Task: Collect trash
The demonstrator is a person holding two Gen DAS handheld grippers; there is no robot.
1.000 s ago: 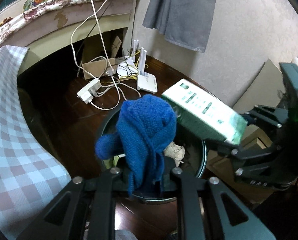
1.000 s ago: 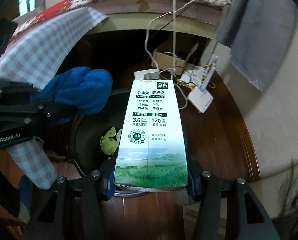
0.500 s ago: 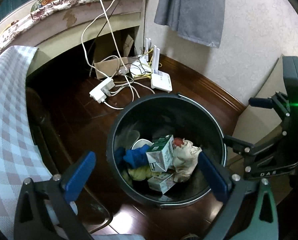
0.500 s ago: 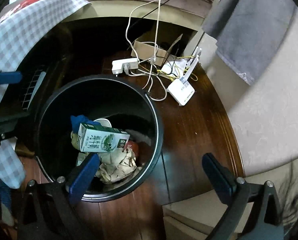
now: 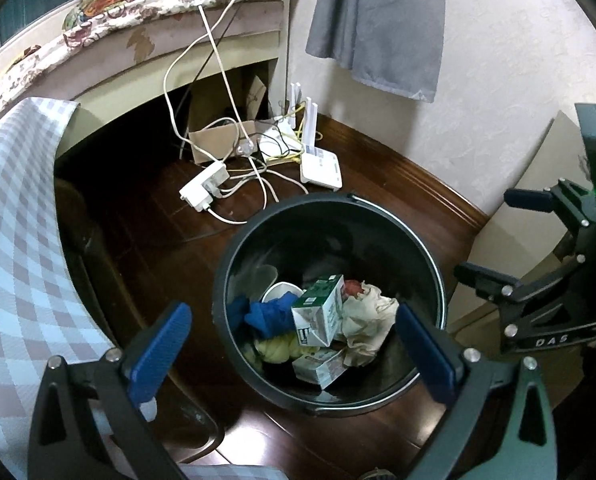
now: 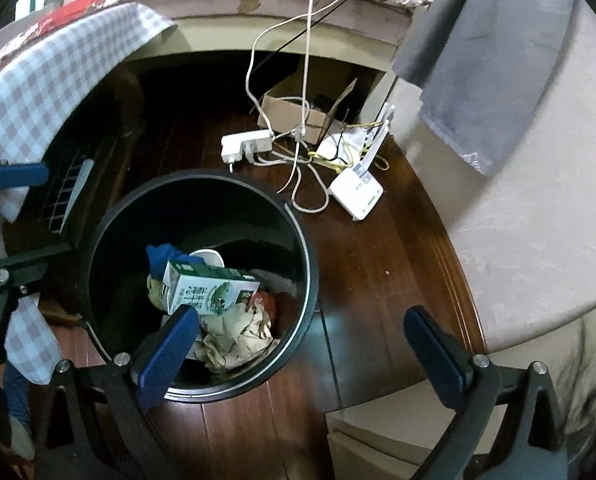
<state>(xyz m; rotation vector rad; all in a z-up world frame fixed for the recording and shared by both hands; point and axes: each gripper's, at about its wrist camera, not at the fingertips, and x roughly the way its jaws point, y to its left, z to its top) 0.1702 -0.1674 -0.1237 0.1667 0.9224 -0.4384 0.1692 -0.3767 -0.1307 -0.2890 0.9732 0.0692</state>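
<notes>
Dark polished wooden flooring (image 5: 137,216) is spanning the room, bounded by a pale textured wall (image 5: 498,80) with a grey cloth (image 5: 378,20) hanging on it, and a checked tablecloth (image 5: 13,240) is draping down at the left edge of the left wrist view. Standing on the floor is a round black plastic bin (image 5: 430,272), and it is holding the collected trash: a green-and-white milk carton (image 5: 322,312) is lying on top, a blue knitted cloth (image 5: 265,316) is sitting just beside it, crumpled beige paper (image 5: 368,320) is touching the carton's other side, and a second small carton (image 5: 318,368) is lying underneath. Behind the bin, a white power strip (image 5: 203,188) and a white router (image 5: 320,166) are resting among loose cables, well apart from the rim. The left gripper (image 5: 293,352) is hovering above the bin with its blue-padded fingers (image 5: 157,352) spread wide and nothing between them; the right gripper (image 6: 302,364) is likewise standing fully spread and empty, positioned partly over the bin's near rim, and its jaws have just been opening, as have the left ones. The step in hand is judged to be the release of two items into the bin, now complete. The next move is calling for both grippers to lift clear of the rim and turn toward any trash still lying outside, none of which is showing in these views.
</notes>
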